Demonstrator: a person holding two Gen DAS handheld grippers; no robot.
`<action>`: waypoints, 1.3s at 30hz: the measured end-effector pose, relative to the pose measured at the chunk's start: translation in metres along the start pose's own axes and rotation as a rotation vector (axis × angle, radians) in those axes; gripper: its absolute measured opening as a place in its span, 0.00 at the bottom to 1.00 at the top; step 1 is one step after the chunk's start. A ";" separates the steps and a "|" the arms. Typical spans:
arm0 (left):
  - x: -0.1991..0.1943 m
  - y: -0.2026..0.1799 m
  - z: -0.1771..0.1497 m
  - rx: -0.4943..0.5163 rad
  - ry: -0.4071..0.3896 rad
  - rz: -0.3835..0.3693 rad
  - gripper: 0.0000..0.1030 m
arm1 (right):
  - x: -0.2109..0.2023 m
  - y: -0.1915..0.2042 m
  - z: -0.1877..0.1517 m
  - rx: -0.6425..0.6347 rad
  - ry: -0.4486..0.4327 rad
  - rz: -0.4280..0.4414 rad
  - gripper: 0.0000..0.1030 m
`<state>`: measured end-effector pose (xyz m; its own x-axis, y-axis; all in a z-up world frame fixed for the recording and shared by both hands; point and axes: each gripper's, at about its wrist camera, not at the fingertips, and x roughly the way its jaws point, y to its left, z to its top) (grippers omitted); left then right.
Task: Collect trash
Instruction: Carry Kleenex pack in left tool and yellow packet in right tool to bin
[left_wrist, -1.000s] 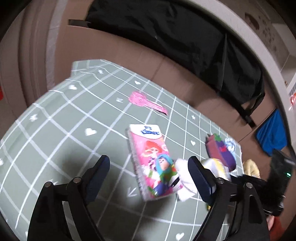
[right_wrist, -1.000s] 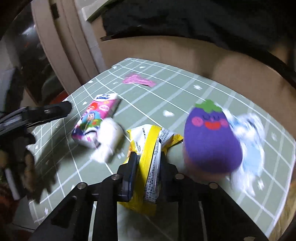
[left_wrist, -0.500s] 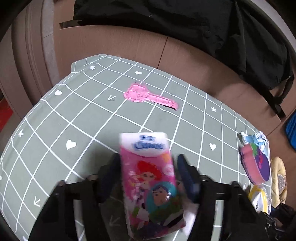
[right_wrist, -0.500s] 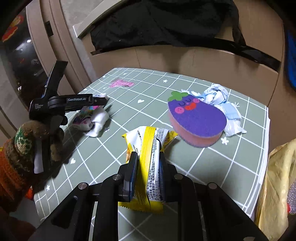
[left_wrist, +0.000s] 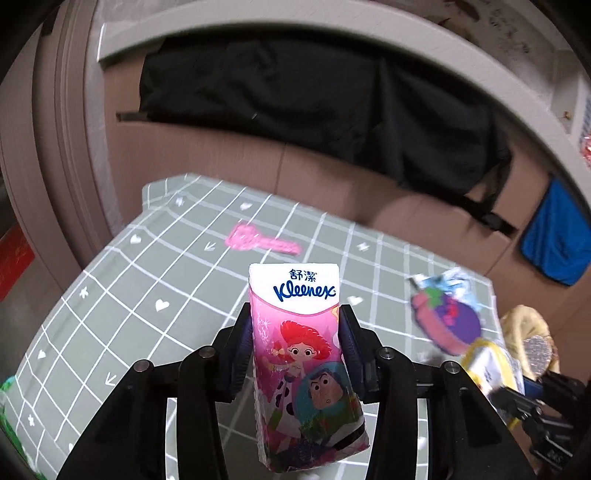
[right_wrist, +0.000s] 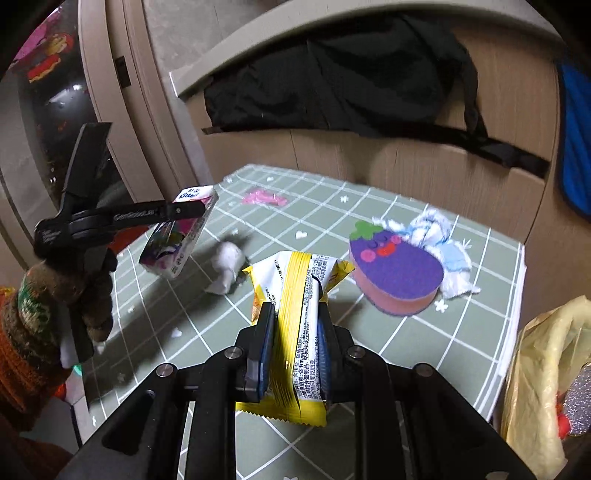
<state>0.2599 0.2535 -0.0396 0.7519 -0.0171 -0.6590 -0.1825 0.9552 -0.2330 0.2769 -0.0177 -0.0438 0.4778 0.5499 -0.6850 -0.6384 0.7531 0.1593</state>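
Note:
A pink Kleenex tissue pack (left_wrist: 303, 354) stands lifted above the green grid table (left_wrist: 147, 280). My left gripper (left_wrist: 295, 317) has a pad pressed on each side of it, and the jaws are still closing. The right wrist view shows the same pack (right_wrist: 173, 236) hanging in the air at the left. My right gripper (right_wrist: 293, 317) is shut on a yellow snack wrapper (right_wrist: 295, 291), held above the table. A crumpled white tissue (right_wrist: 227, 266) lies on the table between the two grippers.
A purple eggplant sponge (right_wrist: 395, 273) and crumpled blue-white paper (right_wrist: 439, 240) lie at the right of the table. A pink wrapper (right_wrist: 264, 197) lies at the far side. A yellow plastic bag (right_wrist: 546, 369) hangs off the right edge. A gloved hand (right_wrist: 74, 280) holds the left gripper.
The left gripper closed on the tissue pack and lifted it off the table. The right gripper rose and drew back with the yellow wrapper.

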 end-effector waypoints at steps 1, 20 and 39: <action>-0.006 -0.004 0.000 0.008 -0.012 -0.006 0.44 | -0.004 0.000 0.001 0.000 -0.008 0.001 0.19; -0.092 -0.100 0.029 0.120 -0.255 -0.203 0.44 | -0.103 -0.008 0.053 -0.084 -0.274 -0.127 0.18; -0.078 -0.288 0.036 0.303 -0.321 -0.409 0.44 | -0.216 -0.127 0.031 0.007 -0.411 -0.385 0.19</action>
<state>0.2764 -0.0092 0.1052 0.8856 -0.3555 -0.2988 0.3148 0.9326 -0.1767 0.2736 -0.2207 0.1064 0.8723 0.3291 -0.3616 -0.3678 0.9290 -0.0416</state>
